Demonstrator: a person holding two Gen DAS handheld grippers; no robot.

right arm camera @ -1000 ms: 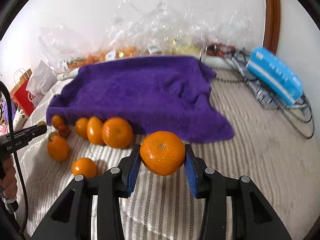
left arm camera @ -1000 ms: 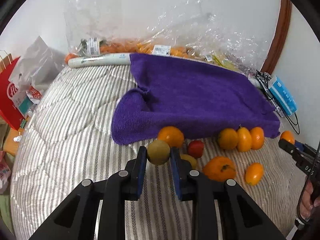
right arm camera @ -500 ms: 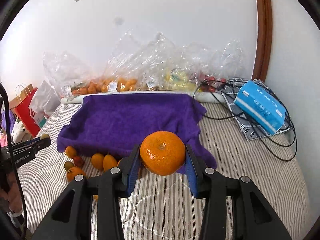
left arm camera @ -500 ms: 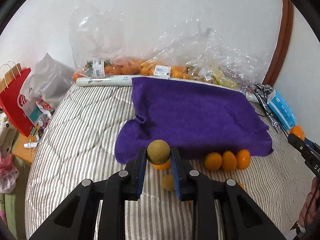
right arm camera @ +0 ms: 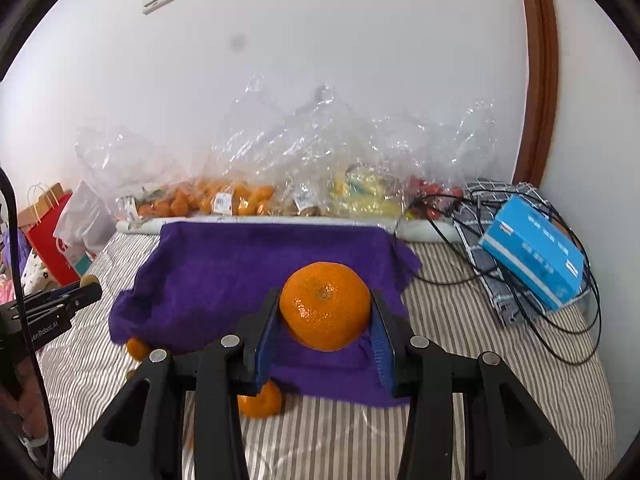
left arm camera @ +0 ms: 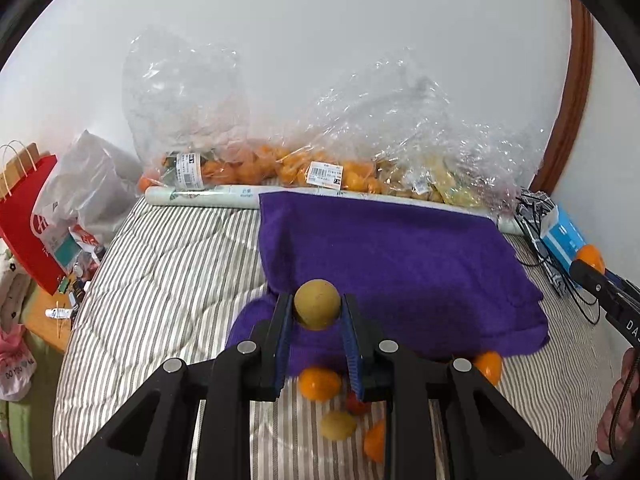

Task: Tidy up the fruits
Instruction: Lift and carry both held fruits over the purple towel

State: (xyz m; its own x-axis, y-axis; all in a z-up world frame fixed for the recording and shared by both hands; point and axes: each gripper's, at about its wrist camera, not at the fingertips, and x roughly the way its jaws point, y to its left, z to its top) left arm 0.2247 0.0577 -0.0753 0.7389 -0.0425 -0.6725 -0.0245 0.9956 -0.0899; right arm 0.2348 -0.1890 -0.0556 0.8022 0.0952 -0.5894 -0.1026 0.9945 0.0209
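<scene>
Left tool point(left arm camera: 317, 312) of mine grips a small brown-green fruit point(left arm camera: 317, 305) above the purple towel's point(left arm camera: 400, 264) near edge on the striped bed point(left arm camera: 160, 272). My right tool point(right arm camera: 325, 316) clamps a big orange point(right arm camera: 325, 306) over the same towel; loose oranges point(left arm camera: 319, 384) lie below.

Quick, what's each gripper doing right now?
Left gripper: closed on a small greenish-brown fruit.
Right gripper: closed on a big orange.

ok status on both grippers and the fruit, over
Left gripper shut on greenish-brown fruit. Right gripper shut on orange. Both above purple towel; nothing blocking.
</scene>
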